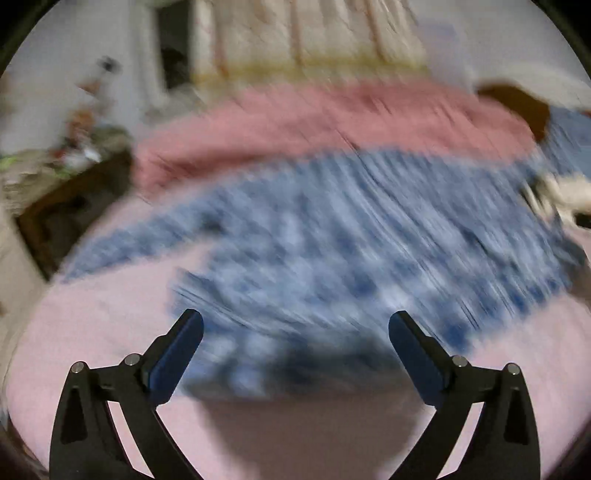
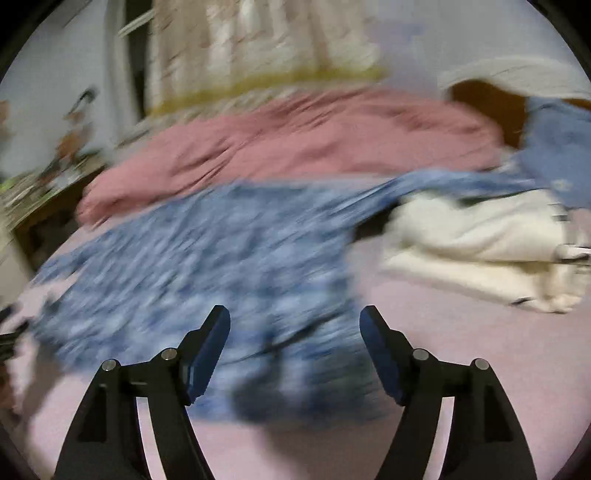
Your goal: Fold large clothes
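Left tool (image 1: 295, 328): jaws spread wide, nothing between the blue pads, pointed down over the near edge of the blue-and-white patterned garment (image 1: 332, 240). Right tool (image 2: 294, 325): likewise parted and empty, somewhat less widely, above the same garment's near hem (image 2: 207, 258). Neither tool seen touching cloth.

Just beyond the tools: garment spread across the pale pink bedsheet (image 1: 110, 332), near edge bunched and shadowed, one long part running far and right in the right wrist view, another strip trailing left in the left wrist view. Heavily blurred, so no crease or fold line could be read with any certainty; whether a first fold already lay in place could not be told.

Further out: rose-pink blanket (image 2: 295, 147) heaped along the far side of the bed, cream cloth (image 2: 480, 240) lying to the right, well apart from the patterned garment, another blue piece (image 2: 561, 147) at the far right by the brown headboard (image 2: 480, 99). Cluttered dark nightstand (image 1: 74, 192) at the left, curtain (image 1: 314, 33) at the far wall.

Judged as early or mid-task: garment laid out but still wide and untidy, not a compact folded stack. Left to do, by this reading: smoothing, folding down to a small bundle, then probably the cream cloth.
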A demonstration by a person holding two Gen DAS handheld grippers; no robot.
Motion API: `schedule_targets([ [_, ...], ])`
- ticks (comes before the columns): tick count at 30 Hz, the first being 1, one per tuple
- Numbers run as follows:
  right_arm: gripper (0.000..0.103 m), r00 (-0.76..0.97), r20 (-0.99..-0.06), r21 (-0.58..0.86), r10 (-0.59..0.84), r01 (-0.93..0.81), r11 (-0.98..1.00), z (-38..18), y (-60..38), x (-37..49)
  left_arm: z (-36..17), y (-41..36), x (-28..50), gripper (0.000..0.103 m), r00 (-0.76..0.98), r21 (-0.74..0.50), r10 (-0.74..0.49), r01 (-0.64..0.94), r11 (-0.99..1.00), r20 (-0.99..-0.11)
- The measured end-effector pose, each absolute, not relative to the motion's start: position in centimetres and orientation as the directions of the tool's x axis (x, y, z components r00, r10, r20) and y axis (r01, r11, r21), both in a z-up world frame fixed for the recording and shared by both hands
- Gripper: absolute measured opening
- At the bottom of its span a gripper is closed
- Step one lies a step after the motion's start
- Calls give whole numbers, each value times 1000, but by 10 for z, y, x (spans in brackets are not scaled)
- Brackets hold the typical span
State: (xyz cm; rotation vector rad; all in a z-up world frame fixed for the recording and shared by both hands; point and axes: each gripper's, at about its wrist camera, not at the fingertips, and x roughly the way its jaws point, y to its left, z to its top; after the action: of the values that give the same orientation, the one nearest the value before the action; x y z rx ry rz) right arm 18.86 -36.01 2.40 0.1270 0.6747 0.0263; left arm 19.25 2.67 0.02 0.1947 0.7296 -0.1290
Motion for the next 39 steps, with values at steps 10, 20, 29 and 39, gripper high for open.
schedule_targets([
  [10, 75, 509, -851, 59, 126, -145, 988, -37, -237, 278, -40, -21, 277, 99, 620, 118, -9, 163, 980, -784],
  [20, 75, 768, -640, 43, -7, 45, 998, -10, -247, 330, -9, 11, 300, 95, 773, -55, -104, 89, 994, -626],
  [29, 75, 752, -657, 68, 57, -16, 998, -21, -278, 267, 4, 34, 214, 95, 903, 207, 188, -114, 972, -386],
  [39, 75, 760, -645, 101, -83, 192, 976, -24, -393, 158, -8, 122, 175, 97, 811, 129, 190, -141, 981, -553],
])
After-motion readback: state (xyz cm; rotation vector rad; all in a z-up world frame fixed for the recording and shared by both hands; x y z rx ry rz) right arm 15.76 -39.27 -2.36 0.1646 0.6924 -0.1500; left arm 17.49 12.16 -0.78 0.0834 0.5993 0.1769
